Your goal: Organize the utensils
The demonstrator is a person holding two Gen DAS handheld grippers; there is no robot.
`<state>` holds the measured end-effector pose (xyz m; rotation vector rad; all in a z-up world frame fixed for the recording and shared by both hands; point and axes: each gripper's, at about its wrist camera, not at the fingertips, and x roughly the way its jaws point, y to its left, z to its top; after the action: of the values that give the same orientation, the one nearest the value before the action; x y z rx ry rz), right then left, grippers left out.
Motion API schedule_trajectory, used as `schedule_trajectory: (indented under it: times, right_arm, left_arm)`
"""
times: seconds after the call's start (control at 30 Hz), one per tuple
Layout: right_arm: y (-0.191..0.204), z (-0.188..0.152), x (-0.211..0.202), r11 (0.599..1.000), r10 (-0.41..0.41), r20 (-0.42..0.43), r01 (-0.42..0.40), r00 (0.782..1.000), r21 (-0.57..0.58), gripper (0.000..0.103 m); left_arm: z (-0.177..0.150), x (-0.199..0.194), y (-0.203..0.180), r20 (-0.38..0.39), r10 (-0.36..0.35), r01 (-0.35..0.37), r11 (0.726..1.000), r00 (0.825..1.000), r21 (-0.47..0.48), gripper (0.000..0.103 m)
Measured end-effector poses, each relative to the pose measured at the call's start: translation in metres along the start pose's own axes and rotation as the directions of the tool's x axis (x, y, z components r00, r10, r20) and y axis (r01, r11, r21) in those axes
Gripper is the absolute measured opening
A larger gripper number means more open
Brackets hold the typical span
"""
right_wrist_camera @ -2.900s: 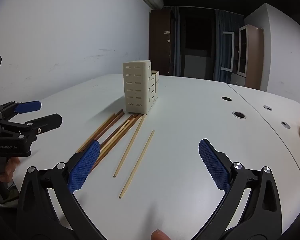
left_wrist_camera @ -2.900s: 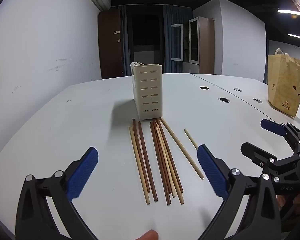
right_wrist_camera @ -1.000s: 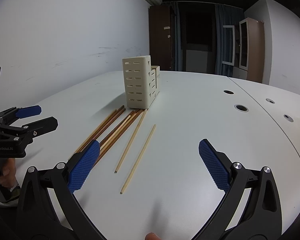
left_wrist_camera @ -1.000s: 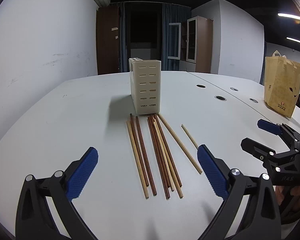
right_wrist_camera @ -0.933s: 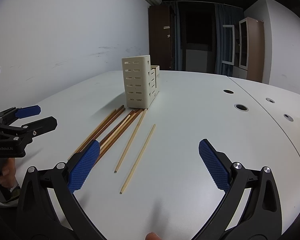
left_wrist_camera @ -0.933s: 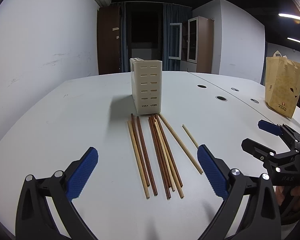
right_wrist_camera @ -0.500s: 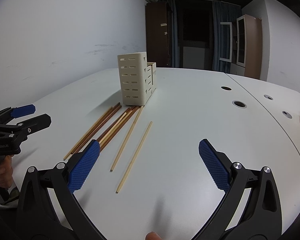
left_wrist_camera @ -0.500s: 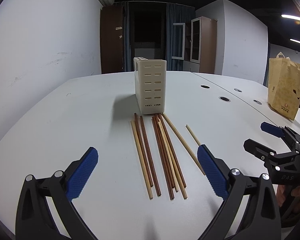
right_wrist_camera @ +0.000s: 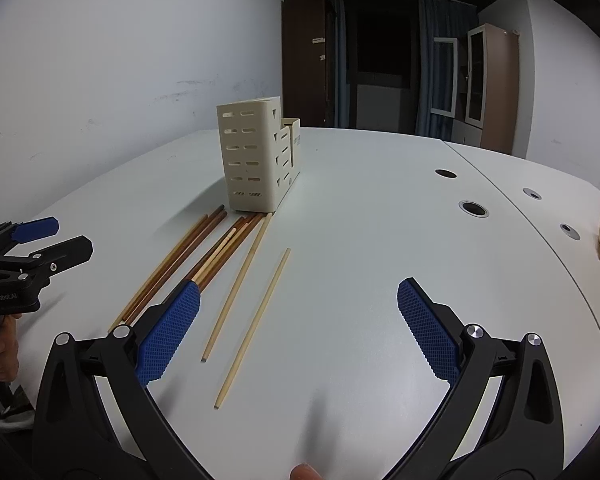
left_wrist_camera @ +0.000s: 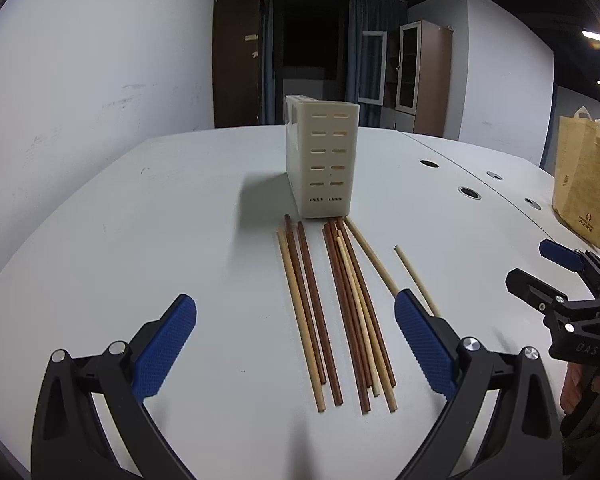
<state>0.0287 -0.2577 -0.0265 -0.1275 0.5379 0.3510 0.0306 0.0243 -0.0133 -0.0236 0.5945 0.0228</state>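
Several wooden chopsticks [left_wrist_camera: 340, 304], light and dark brown, lie side by side on the white table [left_wrist_camera: 140, 240], their far ends near a cream slotted utensil holder [left_wrist_camera: 322, 160] that stands upright. My left gripper [left_wrist_camera: 296, 340] is open and empty, hovering over the near ends of the chopsticks. In the right wrist view the chopsticks [right_wrist_camera: 204, 260] lie left of centre in front of the holder [right_wrist_camera: 256, 156], and one lone light chopstick [right_wrist_camera: 256, 324] lies apart. My right gripper [right_wrist_camera: 300, 328] is open and empty, to the right of the bundle.
A brown paper bag [left_wrist_camera: 584, 184] stands at the table's right side. Round cable holes [right_wrist_camera: 474, 209] sit in the table top on the right. A white wall runs along the left. Cabinets and a dark doorway are at the back.
Both grippers have shifted slightly toward the chopsticks and holder. Both stay open and empty. The chopsticks and holder have not moved.
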Motion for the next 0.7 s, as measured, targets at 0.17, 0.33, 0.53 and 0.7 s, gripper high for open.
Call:
schedule_trajectory:
  times: [0.17,0.33,0.53,0.7]
  right_arm:
    - [0.001,0.008,0.011,1.0,0.003,-0.033,-0.003,0.999,-0.013,0.095]
    - [-0.001,0.017,0.029,0.999,-0.002,-0.114,-0.002,0.994,-0.035,0.095]
    - [-0.002,0.027,0.049,0.999,0.001,-0.16,-0.007,0.987,-0.033,0.095]
    - [0.0,0.037,0.065,0.999,0.022,-0.207,-0.027,0.978,-0.023,0.095]
  left_arm:
    - [0.008,0.012,0.001,-0.03,-0.007,0.008,1.0,1.0,0.019,0.098]
    - [0.017,0.021,0.001,-0.036,0.002,0.0,0.999,0.999,0.046,0.098]
    - [0.026,0.037,0.007,-0.066,0.015,-0.011,0.999,0.998,0.051,0.098]
    - [0.037,0.055,0.014,-0.104,0.021,-0.016,0.999,0.994,0.047,0.098]
